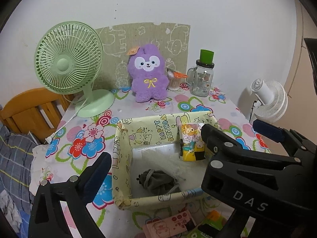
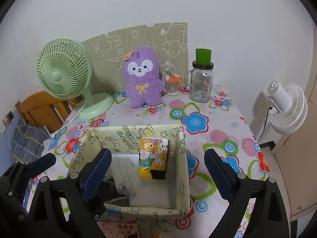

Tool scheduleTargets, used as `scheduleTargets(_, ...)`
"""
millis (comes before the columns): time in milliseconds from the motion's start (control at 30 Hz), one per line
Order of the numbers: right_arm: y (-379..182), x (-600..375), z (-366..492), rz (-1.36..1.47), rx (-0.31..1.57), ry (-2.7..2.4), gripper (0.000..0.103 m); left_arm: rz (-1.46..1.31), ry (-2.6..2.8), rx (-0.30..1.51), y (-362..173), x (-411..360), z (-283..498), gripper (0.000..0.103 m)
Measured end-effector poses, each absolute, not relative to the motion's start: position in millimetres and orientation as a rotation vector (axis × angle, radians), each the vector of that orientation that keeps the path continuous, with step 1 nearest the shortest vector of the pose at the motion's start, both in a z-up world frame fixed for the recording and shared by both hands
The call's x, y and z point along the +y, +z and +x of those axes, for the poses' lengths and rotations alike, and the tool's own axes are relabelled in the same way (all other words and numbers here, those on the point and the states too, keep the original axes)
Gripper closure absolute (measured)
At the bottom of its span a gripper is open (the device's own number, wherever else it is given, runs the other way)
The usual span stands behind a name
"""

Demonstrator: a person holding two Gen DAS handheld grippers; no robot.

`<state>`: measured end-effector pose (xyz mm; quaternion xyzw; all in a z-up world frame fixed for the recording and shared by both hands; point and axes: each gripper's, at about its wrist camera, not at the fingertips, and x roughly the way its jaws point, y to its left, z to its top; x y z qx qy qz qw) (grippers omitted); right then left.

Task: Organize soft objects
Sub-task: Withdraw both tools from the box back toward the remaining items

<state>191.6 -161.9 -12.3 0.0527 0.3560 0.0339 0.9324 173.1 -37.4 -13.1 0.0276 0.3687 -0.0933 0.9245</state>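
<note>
Black, blue-padded fingers of your left gripper (image 1: 156,176) stand spread wide and pinch nothing, angled down over the box (image 1: 122,158). Your right gripper (image 2: 158,170) is tilted down the same way, fingers equally spread and empty, straddling the box's right half.

Between both pairs of fingers sits the open cardboard box, wrapped in pale yellow cartoon paper. Inside it, a glossy yellow tissue pack (image 2: 153,157) leans upright against the far wall, a grey drawstring pouch (image 1: 158,181) lies crumpled at the near left, and clear crinkled plastic (image 1: 156,154) lies between them.

Beyond your fingers, on the flowered desk (image 2: 218,138), a fluffy purple plush (image 1: 148,73) sits upright against the wall. Just below the fingers lies a pink tissue pack (image 1: 170,225).
</note>
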Motion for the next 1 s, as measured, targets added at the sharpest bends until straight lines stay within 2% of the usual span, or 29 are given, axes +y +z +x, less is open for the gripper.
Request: scheduleTargets(1000,20,-164,111,0.092,0.639,0.078,0.003,0.046,-0.192,0.668,11,-34,100,0.001)
